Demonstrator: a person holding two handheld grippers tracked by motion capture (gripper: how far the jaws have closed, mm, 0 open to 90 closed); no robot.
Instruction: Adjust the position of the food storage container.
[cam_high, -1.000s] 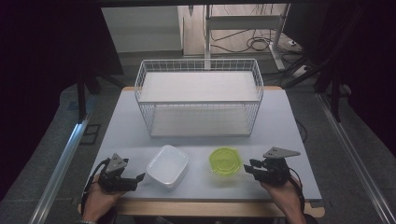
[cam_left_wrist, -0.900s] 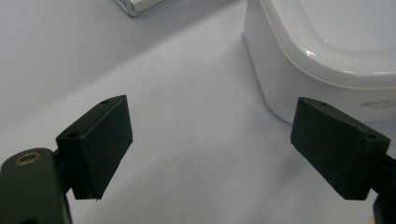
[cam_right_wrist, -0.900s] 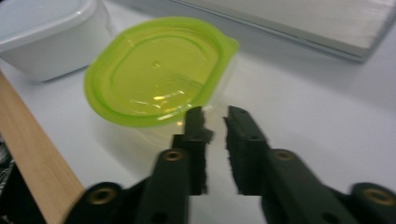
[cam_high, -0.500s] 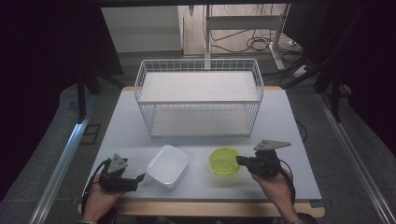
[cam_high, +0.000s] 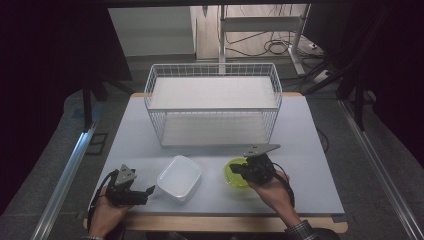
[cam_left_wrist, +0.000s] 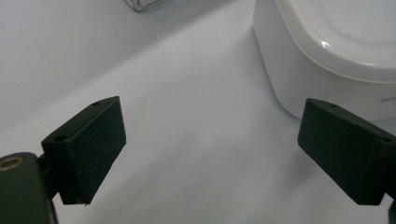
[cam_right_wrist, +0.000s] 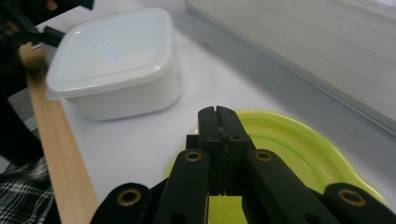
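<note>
**Right claw over the green dish, left claw waiting by the tub**

The right claw (cam_high: 239, 169) sits low over the near rim of the yellow-green dish (cam_high: 235, 173), its jaws pressed together with nothing visible between them (in the right gripper view they meet flush, tips above the dish (cam_right_wrist: 299, 154)). My guess is the person means to nudge or lift the dish by its edge, which would call for parting the jaws first.

The left claw (cam_high: 146, 191) rests near the counter's front-left corner with its jaws wide apart, pointed at the white lidded tub (cam_high: 179, 177) just beside it. From the left gripper view the tub (cam_left_wrist: 336, 56) lies ahead, close to one jaw but not between them. It looks like a ready stance, perhaps to steady or take the tub next.

Behind both stands a white wire basket (cam_high: 213, 105), open at the top, likely where these things belong. The counter (cam_high: 310, 150) is pale, with a wooden front edge; beyond it are dark curtains, floor rails and loose cables.
</note>
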